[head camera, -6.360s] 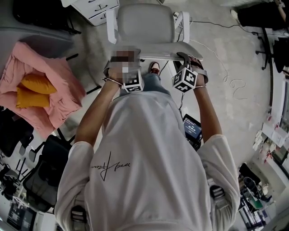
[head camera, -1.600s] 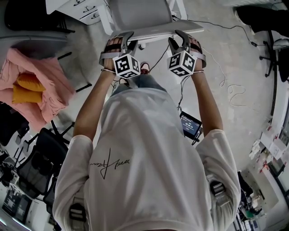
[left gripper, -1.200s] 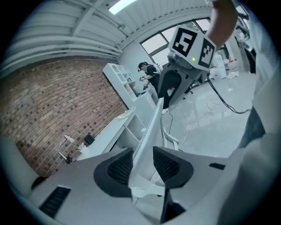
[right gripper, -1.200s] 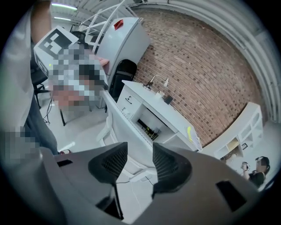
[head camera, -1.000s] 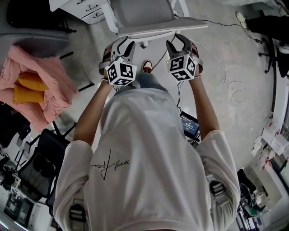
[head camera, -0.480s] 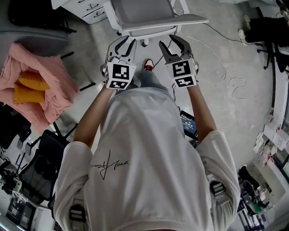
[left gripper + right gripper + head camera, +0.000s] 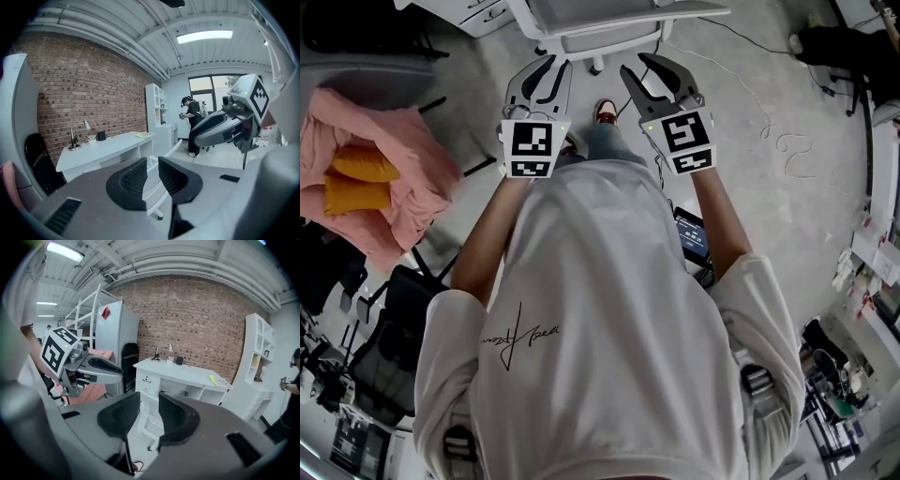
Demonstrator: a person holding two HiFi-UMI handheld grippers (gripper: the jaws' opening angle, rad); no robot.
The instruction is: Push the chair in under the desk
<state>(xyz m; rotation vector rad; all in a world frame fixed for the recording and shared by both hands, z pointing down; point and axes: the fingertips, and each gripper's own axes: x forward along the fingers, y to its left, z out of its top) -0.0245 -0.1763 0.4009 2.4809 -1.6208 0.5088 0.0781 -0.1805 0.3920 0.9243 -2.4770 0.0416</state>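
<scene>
Lifted back off the chair (image 7: 600, 21), left gripper (image 7: 542, 67) and right gripper (image 7: 649, 73) point ahead, empty jaws narrowing yet apart.

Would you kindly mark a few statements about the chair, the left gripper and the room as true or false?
1. The left gripper clamps the white office chair. False: its jaws, which have just been closing, stand apart with nothing between them.
2. A small desk lamp stands on the white desk. True.
3. The pink cloth lies at the person's right. False: it lies at the left, with orange cushions on it.
4. A red brick wall rises behind the white desk. True.
</scene>
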